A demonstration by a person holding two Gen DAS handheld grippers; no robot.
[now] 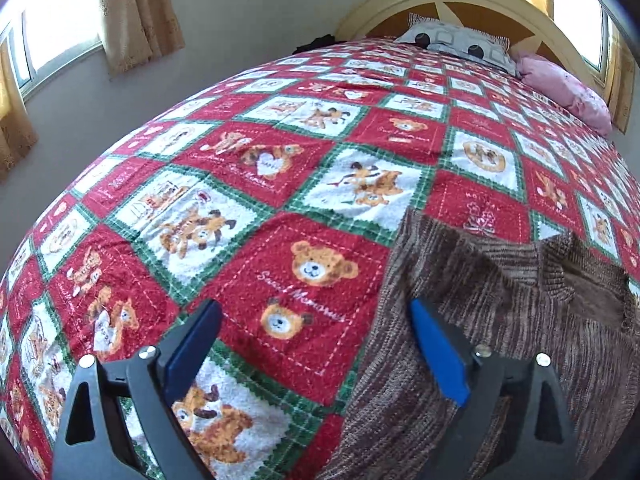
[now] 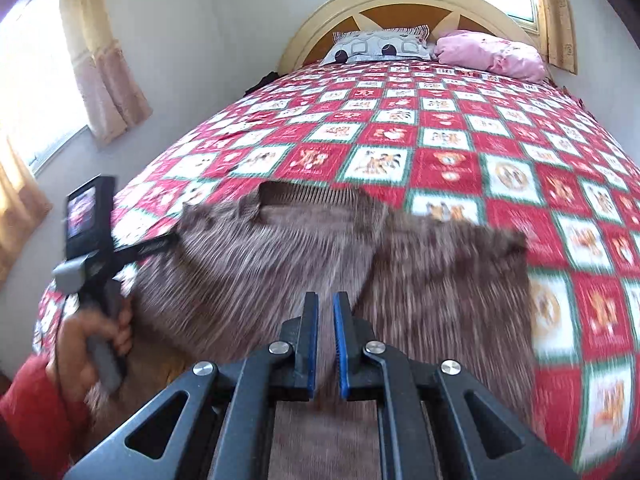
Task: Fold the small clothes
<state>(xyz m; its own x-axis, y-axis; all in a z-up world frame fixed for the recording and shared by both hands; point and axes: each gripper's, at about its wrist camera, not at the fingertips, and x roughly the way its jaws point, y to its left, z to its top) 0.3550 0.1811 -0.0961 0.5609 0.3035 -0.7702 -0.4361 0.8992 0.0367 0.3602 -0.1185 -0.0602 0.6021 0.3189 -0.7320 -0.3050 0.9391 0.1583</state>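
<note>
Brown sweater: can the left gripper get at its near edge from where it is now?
Probably yes. The left gripper is wide open just above the bedspread, with one finger already over the brown sweater edge and nothing between them. The right gripper, nearly shut, is over a different part.

1. A red, green and white teddy-bear quilt (image 2: 460, 152) covers the bed.
2. A grey patterned pillow (image 2: 380, 46) lies beside a pink pillow (image 2: 492, 54), both against the cream arched headboard (image 2: 320, 16).
3. Beige curtains (image 1: 136, 12) hang at the bright windows (image 1: 60, 20).
</note>
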